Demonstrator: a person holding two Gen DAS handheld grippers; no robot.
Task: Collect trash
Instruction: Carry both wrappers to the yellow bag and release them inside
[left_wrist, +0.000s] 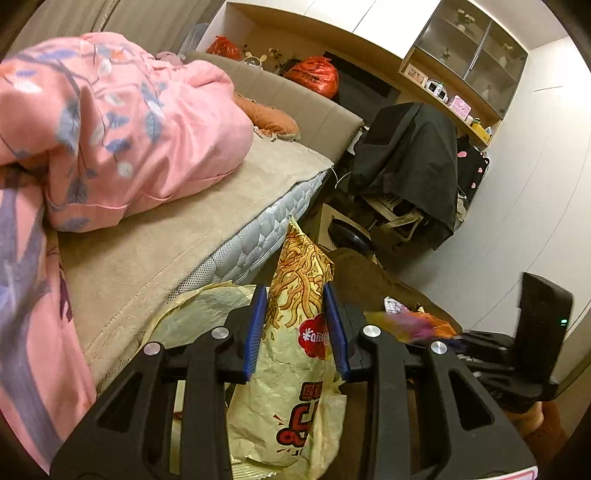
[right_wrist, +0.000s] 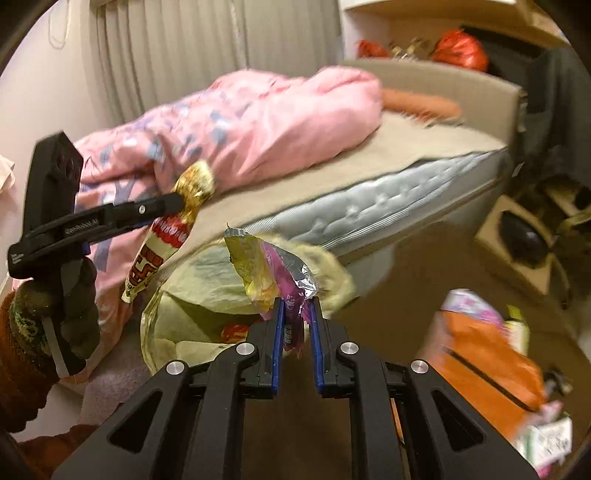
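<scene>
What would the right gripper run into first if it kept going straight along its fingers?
Probably the pale yellow bag open on the floor by the bed: it lies just beyond the crumpled wrappers clamped in the right gripper. Depth is uncertain; the mattress edge might come first.

Left gripper (left_wrist: 295, 325) jaws clamp a yellow noodle-snack bag (left_wrist: 295, 369) (crumpled) beside the bed (left_wrist: 155, 258).
</scene>
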